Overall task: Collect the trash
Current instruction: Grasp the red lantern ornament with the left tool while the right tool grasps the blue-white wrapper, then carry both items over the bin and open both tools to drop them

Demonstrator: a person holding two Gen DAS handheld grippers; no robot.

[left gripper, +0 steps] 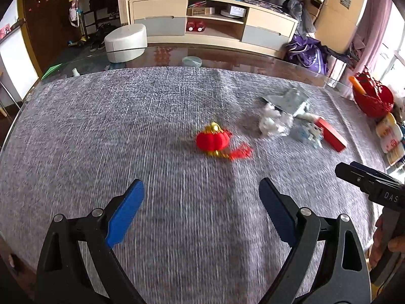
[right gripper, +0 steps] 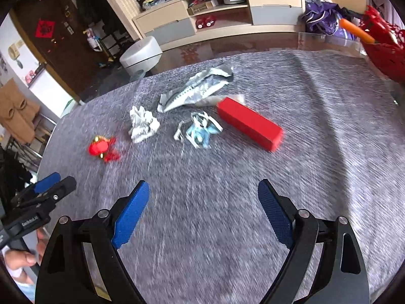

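Note:
On the grey cloth lie a small red lantern ornament (left gripper: 212,139) (right gripper: 100,147), a crumpled white paper ball (left gripper: 273,122) (right gripper: 142,124), a crumpled silver wrapper (left gripper: 288,98) (right gripper: 197,88), a crumpled blue face mask (left gripper: 307,133) (right gripper: 200,131) and a red box (left gripper: 331,134) (right gripper: 249,124). My left gripper (left gripper: 201,190) is open and empty, above the cloth short of the lantern. My right gripper (right gripper: 203,190) is open and empty, short of the mask and box. Each gripper shows in the other's view, the right one (left gripper: 354,172) and the left one (right gripper: 54,181).
A red basket (left gripper: 372,98) (right gripper: 384,50) holding a carrot stands at the table's right edge. Packets (left gripper: 389,136) lie near it. The glass table rim (left gripper: 227,55) borders the cloth. Beyond are a white stool (left gripper: 125,41) and a TV cabinet (left gripper: 212,20).

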